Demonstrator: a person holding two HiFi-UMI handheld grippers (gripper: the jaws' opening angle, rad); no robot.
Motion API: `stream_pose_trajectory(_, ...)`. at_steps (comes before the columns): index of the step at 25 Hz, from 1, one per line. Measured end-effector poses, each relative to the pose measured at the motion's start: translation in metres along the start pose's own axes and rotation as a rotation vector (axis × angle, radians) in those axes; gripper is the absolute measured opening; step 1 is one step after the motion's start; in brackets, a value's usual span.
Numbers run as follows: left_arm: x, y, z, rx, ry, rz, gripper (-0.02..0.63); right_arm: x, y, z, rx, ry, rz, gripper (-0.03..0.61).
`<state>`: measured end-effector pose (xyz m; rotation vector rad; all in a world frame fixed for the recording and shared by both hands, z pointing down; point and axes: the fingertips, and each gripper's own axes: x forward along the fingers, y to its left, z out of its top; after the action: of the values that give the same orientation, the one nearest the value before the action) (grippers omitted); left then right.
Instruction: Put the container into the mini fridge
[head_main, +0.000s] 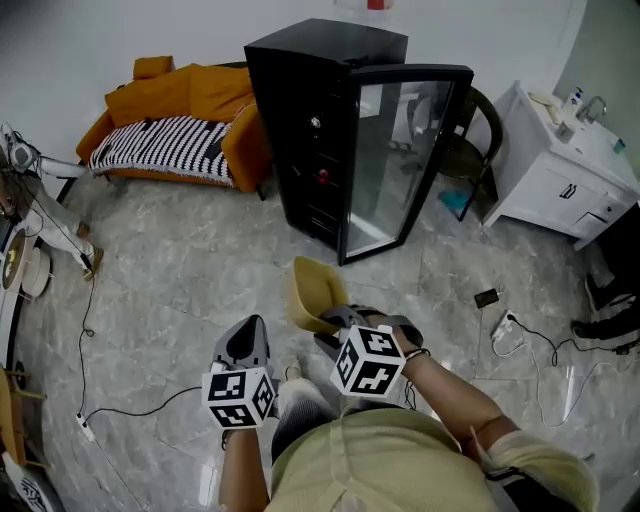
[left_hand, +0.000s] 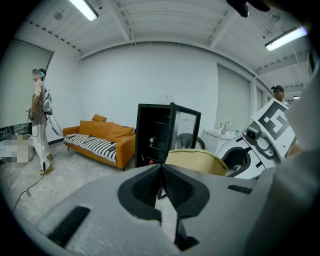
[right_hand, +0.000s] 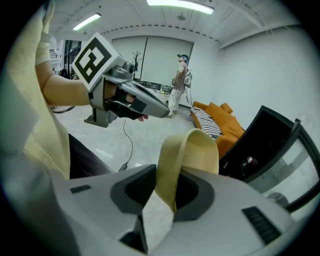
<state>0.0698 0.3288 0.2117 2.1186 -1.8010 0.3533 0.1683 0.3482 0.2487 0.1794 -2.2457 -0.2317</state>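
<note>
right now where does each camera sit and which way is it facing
Head view: on the person's head, steeply down at floor and open mini fridge; left gripper, right gripper show.
Left gripper view: on that gripper, along its shut jaws toward the mini fridge; right gripper beside.
Right gripper view: along jaws clamped on the container; left gripper shows.
Shared: all three show mini fridge and container.

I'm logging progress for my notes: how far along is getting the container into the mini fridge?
Done: the mini fridge door stands open and the beige container is picked up. In hand: the right hand-held gripper clamps its rim; the left hand-held gripper is shut, empty. Left: reach the fridge and set it inside.
</note>
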Motion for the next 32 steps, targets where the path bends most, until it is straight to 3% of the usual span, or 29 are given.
stream_pose_trajectory(8, 0.032, 0.034, 0.02, 0.007, -0.01, -0.051, 0.024, 0.022, -0.038, 0.017, -0.027, 0.057, -0.036, 0.098)
stream_pose_trajectory(17, 0.063, 0.093, 0.044, -0.04, -0.028, -0.067, 0.025, 0.055, -0.086, 0.051, -0.038, 0.104, -0.058, 0.098)
stream_pose_trajectory(32, 0.098, 0.174, 0.061, 0.008, 0.013, -0.138, 0.023, 0.123, -0.139, 0.1, 0.001, 0.146, -0.075, 0.098)
